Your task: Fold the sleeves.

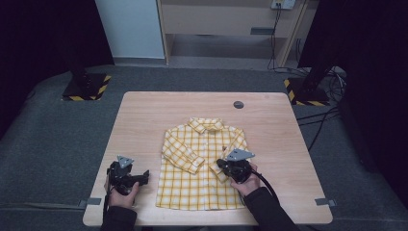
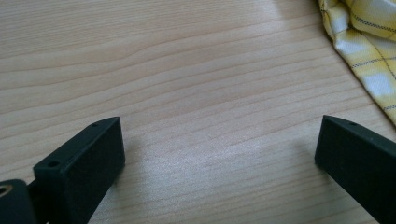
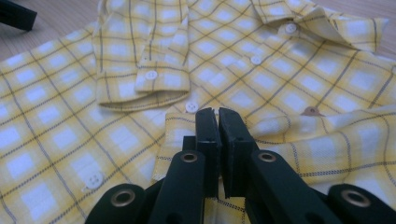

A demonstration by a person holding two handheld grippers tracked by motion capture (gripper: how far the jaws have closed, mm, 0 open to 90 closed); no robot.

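The shirt (image 1: 202, 166) is yellow and white plaid crossed by thin dark lines, with white buttons (image 3: 151, 74) — the table (image 1: 144, 120) is pale wood grain, both grippers black, the floor dark grey

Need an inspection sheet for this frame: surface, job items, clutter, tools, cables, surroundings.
Surface: wood table, bare apart from the shirt.
Job items: yellow plaid shirt lying flat, buttoned, both sleeves folded across the front.
Clutter: round dark grommet near the far edge.
Tools: left tool open over bare wood beside the shirt; right tool shut at a sleeve cuff, pinch unclear.
Cables: right tool cable trails back; floor cables at right.
Surroundings: grey carpet, two striped stand bases.
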